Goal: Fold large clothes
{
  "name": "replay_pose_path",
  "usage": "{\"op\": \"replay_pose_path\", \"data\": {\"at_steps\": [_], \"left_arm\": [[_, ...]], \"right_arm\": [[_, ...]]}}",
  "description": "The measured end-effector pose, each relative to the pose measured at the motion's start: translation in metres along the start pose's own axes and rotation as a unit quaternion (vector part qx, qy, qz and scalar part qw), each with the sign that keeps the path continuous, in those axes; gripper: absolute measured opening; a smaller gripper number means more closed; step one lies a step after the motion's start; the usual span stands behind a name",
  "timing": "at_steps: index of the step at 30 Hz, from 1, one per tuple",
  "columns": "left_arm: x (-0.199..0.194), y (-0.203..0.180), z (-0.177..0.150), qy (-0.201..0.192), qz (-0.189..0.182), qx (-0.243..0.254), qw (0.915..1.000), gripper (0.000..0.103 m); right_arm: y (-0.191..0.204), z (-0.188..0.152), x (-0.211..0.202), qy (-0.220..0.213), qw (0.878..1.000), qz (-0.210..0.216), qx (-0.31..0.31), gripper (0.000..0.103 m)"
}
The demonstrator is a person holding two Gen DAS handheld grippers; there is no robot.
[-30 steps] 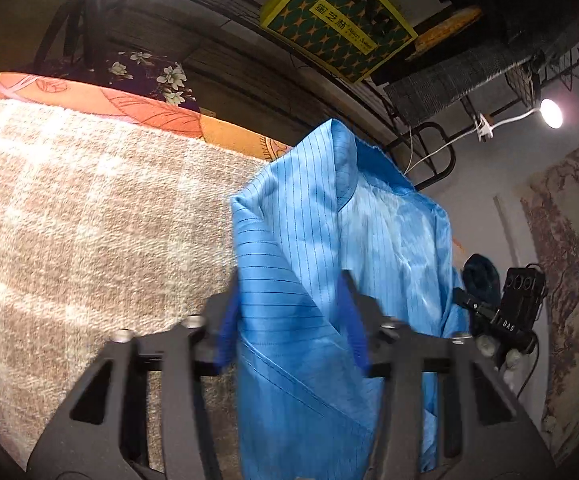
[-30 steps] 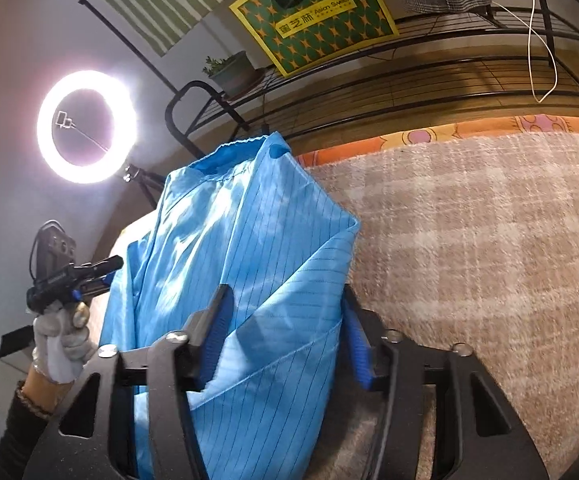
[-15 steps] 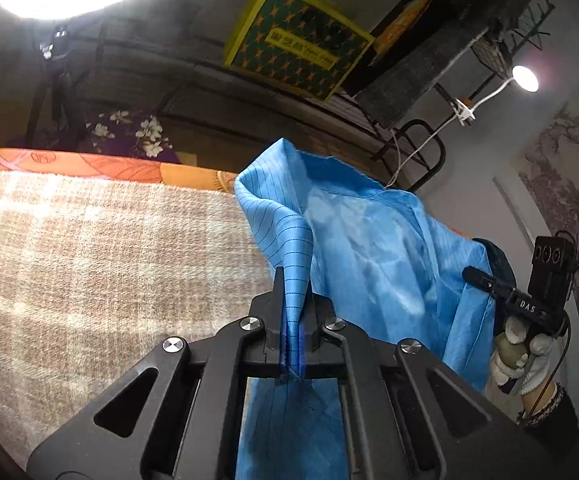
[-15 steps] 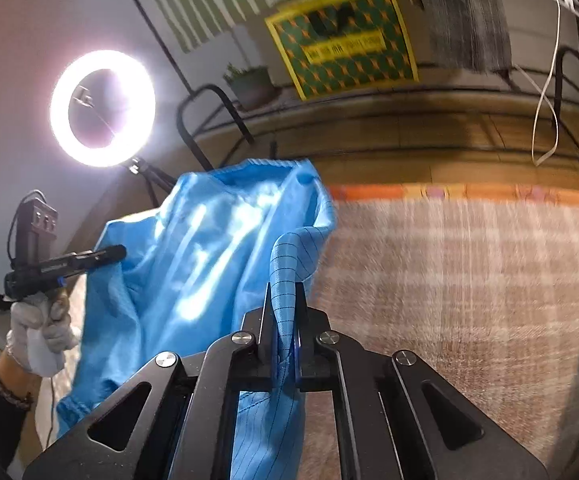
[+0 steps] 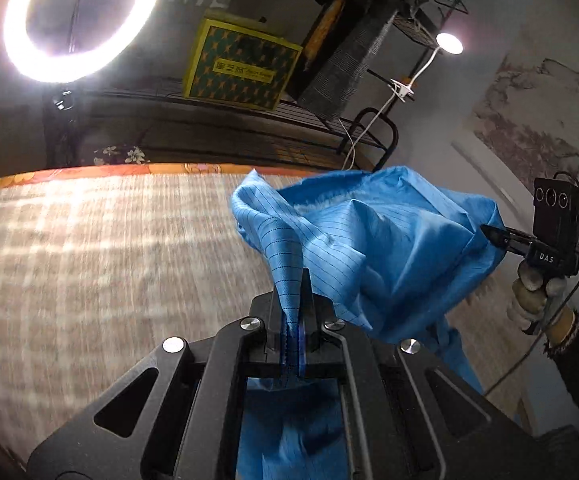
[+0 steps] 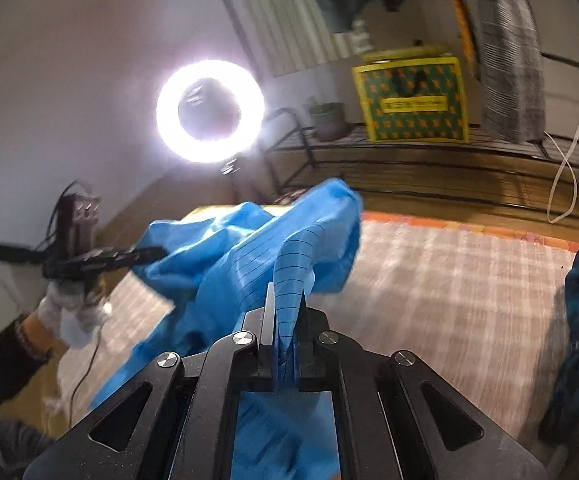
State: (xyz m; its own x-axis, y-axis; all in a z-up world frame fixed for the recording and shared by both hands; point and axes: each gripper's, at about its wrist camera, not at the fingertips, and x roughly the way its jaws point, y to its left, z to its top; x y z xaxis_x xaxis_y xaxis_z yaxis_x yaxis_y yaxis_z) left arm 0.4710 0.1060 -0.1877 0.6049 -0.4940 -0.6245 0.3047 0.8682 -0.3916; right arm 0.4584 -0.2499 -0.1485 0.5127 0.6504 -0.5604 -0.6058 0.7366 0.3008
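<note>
Blue garment (image 5: pixel 369 248), a second ago loose between spread jaws on the plaid blanket (image 5: pixel 89 264), now lifted clear and bunched at centre frame. Left gripper (image 5: pixel 294 312) pressed together on one fold at lower centre; right gripper (image 6: pixel 285 320) likewise pinching another, seen small at far right (image 5: pixel 505 238). Probably raised for spreading flat, though motion blur hides the hem. Fold itself not yet begun.

The blue garment (image 5: pixel 369 248) runs past the bottom edge, hem unseen.
</note>
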Motion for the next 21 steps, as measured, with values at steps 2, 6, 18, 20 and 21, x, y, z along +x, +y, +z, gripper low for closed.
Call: {"op": "replay_pose_path", "data": {"at_steps": [2,6,18,20,21], "left_arm": [[-0.014,-0.008,-0.020,0.012,0.002,0.006,0.9999,0.000],[-0.033,-0.027,-0.060,0.036,0.015,0.034,0.9987,0.000],[-0.060,-0.048,-0.126,0.112,0.052,0.029,0.9920,0.007],[-0.081,-0.054,-0.123,0.095,0.052,0.027,0.9938,0.013],[-0.095,-0.058,-0.120,0.082,0.051,0.027,0.9949,0.013]], "right_arm": [[0.019,-0.020,-0.007,0.030,0.999,0.009,-0.018,0.003],[0.044,-0.058,-0.014,0.079,0.996,0.011,-0.038,0.003],[0.065,-0.104,-0.029,0.127,0.990,-0.059,-0.011,0.013],[0.073,-0.101,-0.054,0.101,0.993,-0.064,-0.009,0.018],[0.079,-0.099,-0.073,0.084,0.994,-0.067,-0.009,0.020]]}}
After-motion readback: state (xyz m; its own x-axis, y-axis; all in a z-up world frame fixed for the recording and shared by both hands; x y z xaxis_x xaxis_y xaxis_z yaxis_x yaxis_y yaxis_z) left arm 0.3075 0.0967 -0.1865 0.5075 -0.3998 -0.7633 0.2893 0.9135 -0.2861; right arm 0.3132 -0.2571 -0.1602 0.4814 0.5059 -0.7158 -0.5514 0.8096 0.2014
